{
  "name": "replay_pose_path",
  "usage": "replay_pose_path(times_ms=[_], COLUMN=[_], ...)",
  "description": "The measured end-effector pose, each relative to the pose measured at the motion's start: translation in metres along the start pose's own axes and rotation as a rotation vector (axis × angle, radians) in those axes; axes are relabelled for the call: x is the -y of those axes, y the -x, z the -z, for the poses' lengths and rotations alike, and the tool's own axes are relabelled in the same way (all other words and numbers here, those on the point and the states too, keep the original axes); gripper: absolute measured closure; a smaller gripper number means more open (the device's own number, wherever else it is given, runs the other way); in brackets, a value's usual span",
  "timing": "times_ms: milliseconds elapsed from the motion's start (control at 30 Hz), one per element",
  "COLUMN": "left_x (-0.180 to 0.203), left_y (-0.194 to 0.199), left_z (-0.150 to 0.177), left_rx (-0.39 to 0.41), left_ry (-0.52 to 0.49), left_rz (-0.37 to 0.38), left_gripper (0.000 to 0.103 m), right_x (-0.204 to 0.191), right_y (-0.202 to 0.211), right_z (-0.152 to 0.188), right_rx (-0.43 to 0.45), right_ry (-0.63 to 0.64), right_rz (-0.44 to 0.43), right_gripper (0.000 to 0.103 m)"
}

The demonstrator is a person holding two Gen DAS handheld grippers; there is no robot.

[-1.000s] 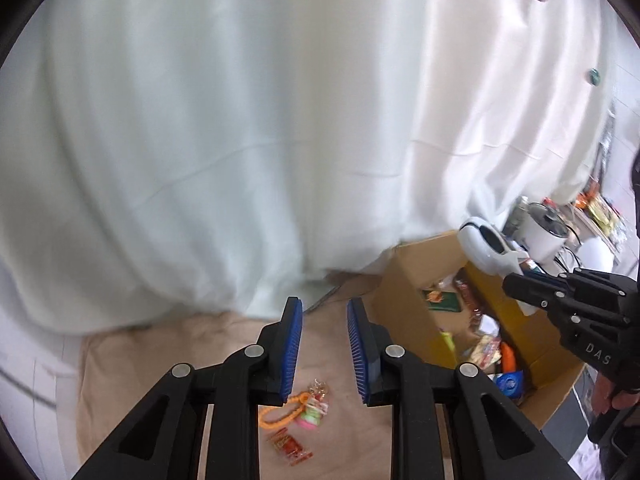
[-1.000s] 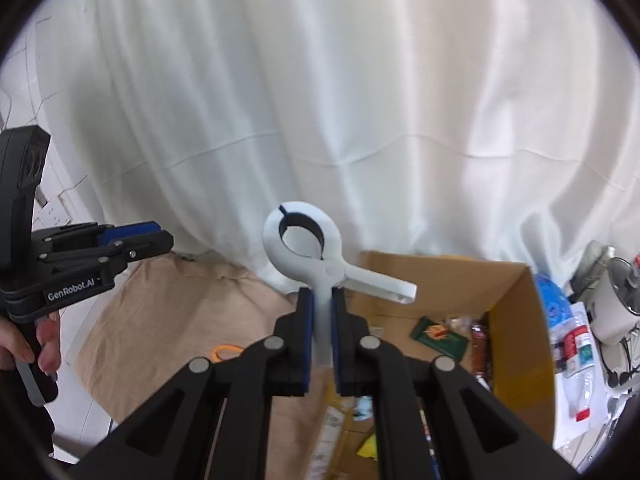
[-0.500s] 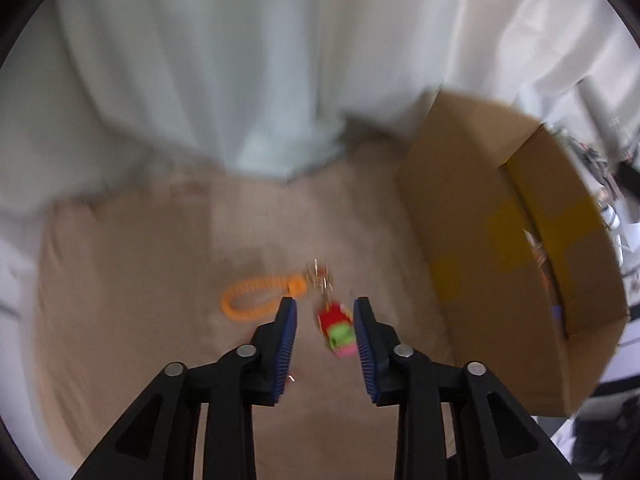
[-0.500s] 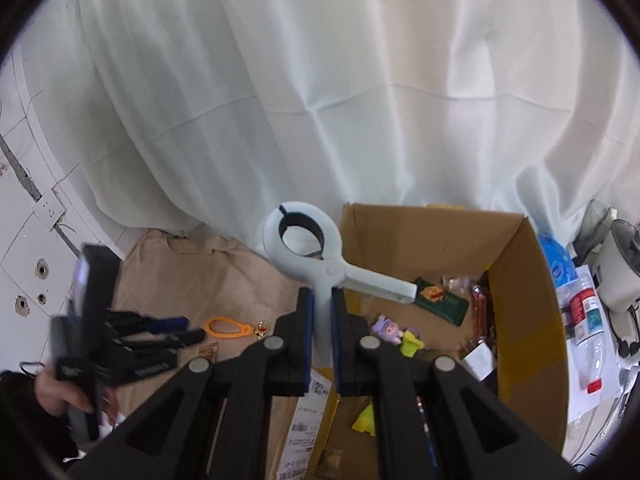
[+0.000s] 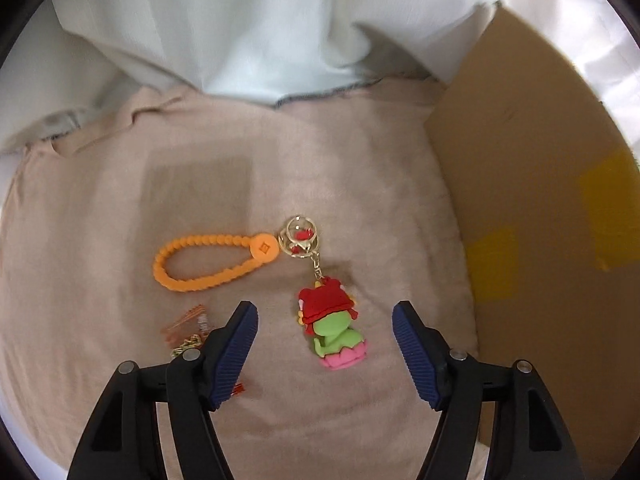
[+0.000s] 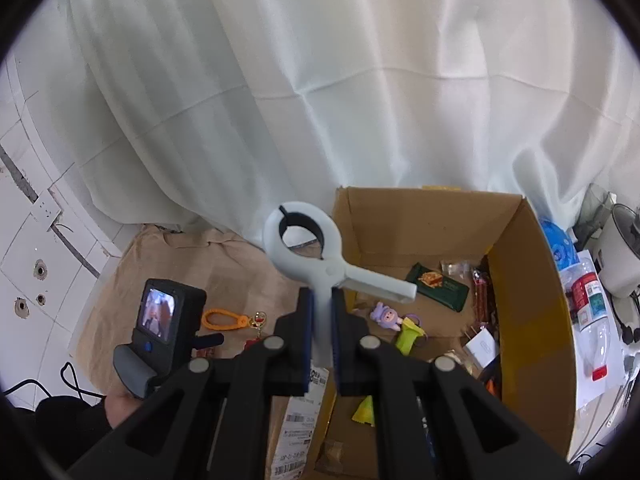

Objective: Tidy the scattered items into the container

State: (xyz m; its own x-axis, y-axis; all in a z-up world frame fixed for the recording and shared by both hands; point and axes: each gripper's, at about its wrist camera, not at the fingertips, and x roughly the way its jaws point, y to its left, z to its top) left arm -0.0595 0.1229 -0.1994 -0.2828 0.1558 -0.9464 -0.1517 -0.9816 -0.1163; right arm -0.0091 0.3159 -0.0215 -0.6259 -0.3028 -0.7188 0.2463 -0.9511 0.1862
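We see left tongs (image 5: pixel 324 346) now dropped low and spread wide around frog keychain (image 5: pixel 332 326), box (image 5: pixel 540 240) at 3 o'clock; right tongs (image 6: pixel 319 336) clamp white clip (image 6: pixel 316 256) over box, release next.

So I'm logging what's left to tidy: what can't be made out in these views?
- Small orange packet, left wrist view: partly behind the left tongs, print unreadable.
- Cardboard box, left wrist view: only its outer wall shows.
- Box near corner, right wrist view: hidden by the right tongs holding the white clamp.
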Motion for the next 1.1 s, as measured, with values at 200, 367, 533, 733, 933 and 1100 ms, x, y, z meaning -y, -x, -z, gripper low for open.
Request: replay_pose_path(times_ms=[200,367,533,733,933,1100], left_x=[0.004,0.007,0.011,0.009,0.006,0.002], left_y=[-0.026,-0.033,-0.027,-0.023,0.0,0.063], left_z=[0.003,0.004,0.008,0.015,0.015,0.004], left_rx=[-0.045,-0.034,-0.01,-0.012,0.01,0.102], left_ry=[0.011,0.021,0.008,0.002,-0.009,-0.042], left_rz=[-0.025,-0.06,-0.042,-0.013,-0.021,-0.055], left_gripper=[0.032,0.032,0.062,0.065,0.065,0.065], right_x=[0.007,0.012,0.016,0.016,0.011,0.008], right_y=[-0.006,-0.006,-0.007,-0.01,-0.009,-0.002], right_z=[0.007,0.009,0.011,0.011,0.009,0.002], right_rx=[-0.027,-0.037,-0.042,-0.043,-0.032,-0.003], right_ry=[-0.014,-0.025,-0.042,-0.043,-0.037,-0.033], right_rz=[0.013,0.025,0.031,0.024,0.017,0.011], right_gripper=[0.093,0.092,0.093,0.093,0.093,0.093])
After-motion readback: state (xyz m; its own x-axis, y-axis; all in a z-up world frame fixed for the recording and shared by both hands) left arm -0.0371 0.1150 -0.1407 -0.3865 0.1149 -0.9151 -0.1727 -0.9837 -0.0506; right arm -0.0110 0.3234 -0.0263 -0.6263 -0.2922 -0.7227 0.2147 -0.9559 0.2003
